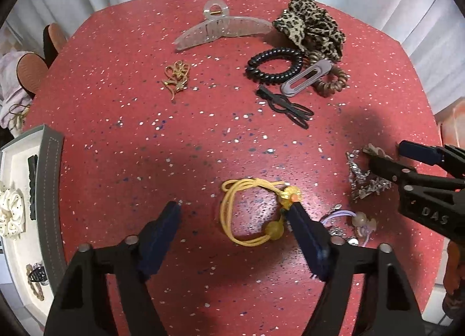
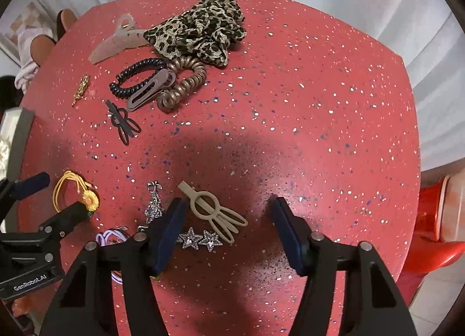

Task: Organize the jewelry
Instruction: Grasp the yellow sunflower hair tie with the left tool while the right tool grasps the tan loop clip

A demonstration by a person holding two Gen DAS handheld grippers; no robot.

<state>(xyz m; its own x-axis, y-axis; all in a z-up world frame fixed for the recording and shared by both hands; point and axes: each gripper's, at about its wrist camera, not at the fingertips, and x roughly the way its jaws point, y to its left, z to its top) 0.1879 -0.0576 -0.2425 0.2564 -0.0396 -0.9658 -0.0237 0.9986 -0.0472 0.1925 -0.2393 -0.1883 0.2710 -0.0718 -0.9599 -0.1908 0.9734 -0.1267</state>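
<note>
On the red speckled table (image 1: 145, 147), a yellow elastic hair tie (image 1: 232, 213) with a flower bead lies between the fingers of my left gripper (image 1: 234, 211). The jaws stand open; the flower bead sits against the right finger, the other finger is well clear. In the right wrist view a beige cut-out hair clip (image 2: 212, 211) lies between the fingers of my right gripper (image 2: 229, 205), closer to the left finger, jaws open and not pressing it. Each gripper shows in the other's view: the right gripper (image 1: 389, 152) and the left gripper (image 2: 59, 195).
A grey-rimmed jewelry box (image 1: 49, 190) with a white scrunchie stands at the table's left edge. Farther back lie a clear claw clip (image 1: 221, 27), leopard scrunchie (image 1: 311, 27), coil ties (image 1: 273, 65), black clip (image 1: 287, 106) and gold brooch (image 1: 175, 77). Star clips (image 2: 200, 238), a silver brooch (image 2: 152, 205) and a purple tie (image 1: 343, 216) lie close by.
</note>
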